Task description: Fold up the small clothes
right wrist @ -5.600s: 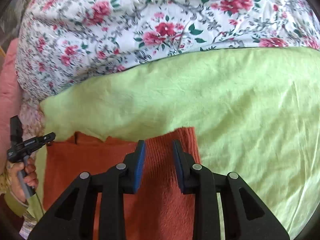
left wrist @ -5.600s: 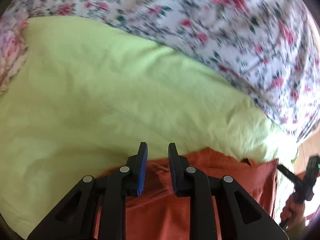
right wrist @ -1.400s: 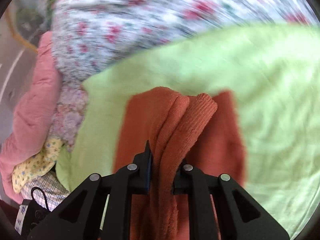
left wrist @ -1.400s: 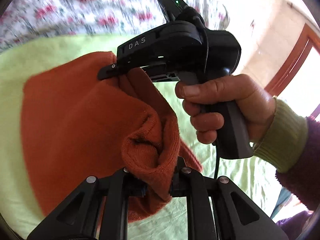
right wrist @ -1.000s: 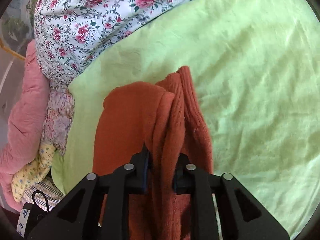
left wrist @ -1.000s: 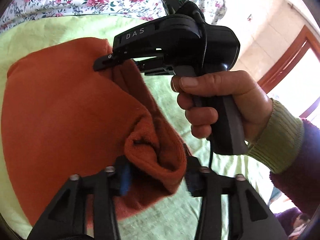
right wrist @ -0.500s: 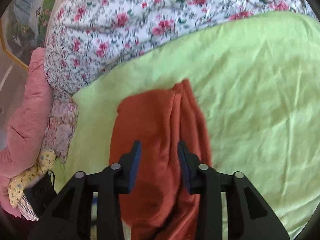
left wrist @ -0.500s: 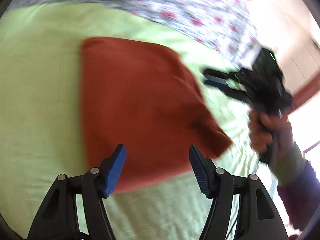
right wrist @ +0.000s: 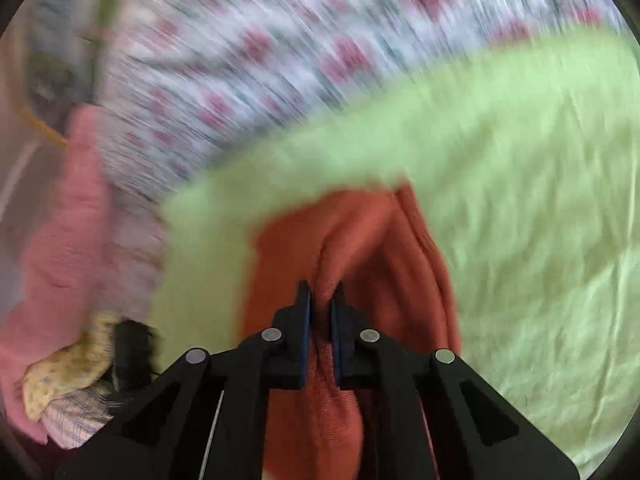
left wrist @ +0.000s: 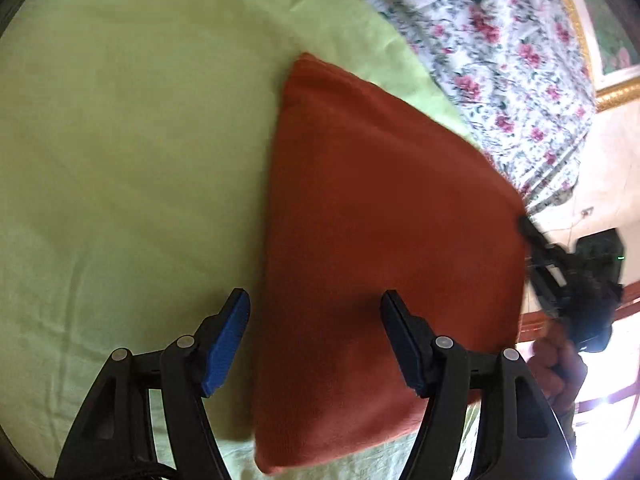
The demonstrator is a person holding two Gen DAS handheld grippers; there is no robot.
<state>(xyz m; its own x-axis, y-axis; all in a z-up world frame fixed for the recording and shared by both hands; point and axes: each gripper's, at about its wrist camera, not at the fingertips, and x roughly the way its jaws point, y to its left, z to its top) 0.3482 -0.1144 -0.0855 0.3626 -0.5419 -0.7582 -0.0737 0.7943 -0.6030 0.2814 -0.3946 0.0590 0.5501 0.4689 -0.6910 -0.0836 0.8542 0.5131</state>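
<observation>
A folded rust-orange knit garment (left wrist: 380,248) lies on the light green sheet (left wrist: 120,160). My left gripper (left wrist: 316,336) is open and empty, its fingers straddling the garment's near left edge just above it. My right gripper (right wrist: 320,304) is shut on a bunched fold of the orange garment (right wrist: 360,248). It also shows in the left wrist view (left wrist: 560,272), pinching the garment's far right corner. The right wrist view is motion-blurred.
A white bedspread with red flowers (left wrist: 500,40) lies beyond the green sheet (right wrist: 520,200). A pink quilt (right wrist: 60,220) and a pile of yellow and checked clothes (right wrist: 68,380) sit at the left of the right wrist view.
My left gripper let go of the garment, opened wide and drew back. My right gripper opened half a second ago and has shut again on a fold of the garment.
</observation>
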